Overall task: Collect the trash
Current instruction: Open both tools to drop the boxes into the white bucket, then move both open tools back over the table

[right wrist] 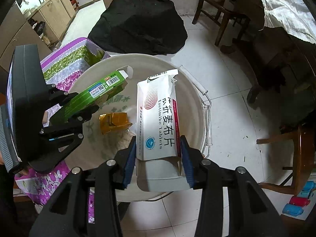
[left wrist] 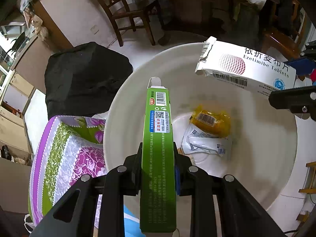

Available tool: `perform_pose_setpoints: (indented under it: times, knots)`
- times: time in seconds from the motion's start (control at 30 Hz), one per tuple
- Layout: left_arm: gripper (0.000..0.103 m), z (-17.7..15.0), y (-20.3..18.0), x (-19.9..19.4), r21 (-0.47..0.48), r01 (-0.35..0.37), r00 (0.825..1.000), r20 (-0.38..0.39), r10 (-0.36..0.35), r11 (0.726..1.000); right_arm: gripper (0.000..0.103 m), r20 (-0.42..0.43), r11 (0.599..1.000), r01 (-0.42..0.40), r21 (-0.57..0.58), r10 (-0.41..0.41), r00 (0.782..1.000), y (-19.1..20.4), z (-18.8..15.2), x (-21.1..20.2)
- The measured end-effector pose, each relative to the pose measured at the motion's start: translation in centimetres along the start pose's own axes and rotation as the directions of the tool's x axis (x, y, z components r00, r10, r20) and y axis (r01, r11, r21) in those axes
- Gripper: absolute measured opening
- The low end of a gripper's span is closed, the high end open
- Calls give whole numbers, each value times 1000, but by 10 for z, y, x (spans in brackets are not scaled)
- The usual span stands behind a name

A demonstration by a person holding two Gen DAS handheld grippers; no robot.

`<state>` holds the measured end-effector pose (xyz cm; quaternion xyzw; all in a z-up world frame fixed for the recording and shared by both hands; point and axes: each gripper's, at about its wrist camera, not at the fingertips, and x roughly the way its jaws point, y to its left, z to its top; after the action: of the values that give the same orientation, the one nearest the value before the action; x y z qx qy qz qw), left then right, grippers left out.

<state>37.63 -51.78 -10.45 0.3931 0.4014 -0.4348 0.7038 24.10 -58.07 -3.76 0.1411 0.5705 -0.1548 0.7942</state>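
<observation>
Green carton (left wrist: pixel 158 148) sits clamped in my left gripper (left wrist: pixel 158 158), long axis running straight out along the fingers, open flap end out over the white basin (left wrist: pixel 138 90). White tablet box (right wrist: pixel 160 118) is pinched the same way in my right gripper (right wrist: pixel 159 158), lengthwise, torn end forward, also above the basin. Both boxes hang directly over the bowl, so the drop looks straight down for either; neither touches the basin. Yellow wrapper (left wrist: pixel 213 120) and a crumpled white packet (left wrist: pixel 203 140) already lie at the bottom. Floral cloth (left wrist: pixel 65 154) is beside the rim on my left, black bag (right wrist: pixel 138 21) beyond.
</observation>
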Motion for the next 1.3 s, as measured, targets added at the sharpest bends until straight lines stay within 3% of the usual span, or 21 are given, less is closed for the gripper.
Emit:
perform_pose_setpoints:
  times: [0.17, 0.87, 1.2, 1.3]
  knots:
    - [42, 2, 3, -2, -25, -13, 1000, 10, 13, 1000, 48, 15, 1000, -1, 20, 1, 1000, -3, 0, 0]
    - [44, -3, -3, -3, -24, -7, 1000, 18, 7, 1000, 48, 22, 1000, 25, 18, -25, 999, -4, -5, 4]
    - [52, -31, -5, -13, -61, -28, 997, 65, 32, 998, 48, 148, 978, 197, -68, -186, 971, 32, -19, 1]
    - [52, -49, -1, -22, -89, -5, 994, 109, 14, 996, 48, 158, 981, 179, -75, -166, 973, 40, -24, 6]
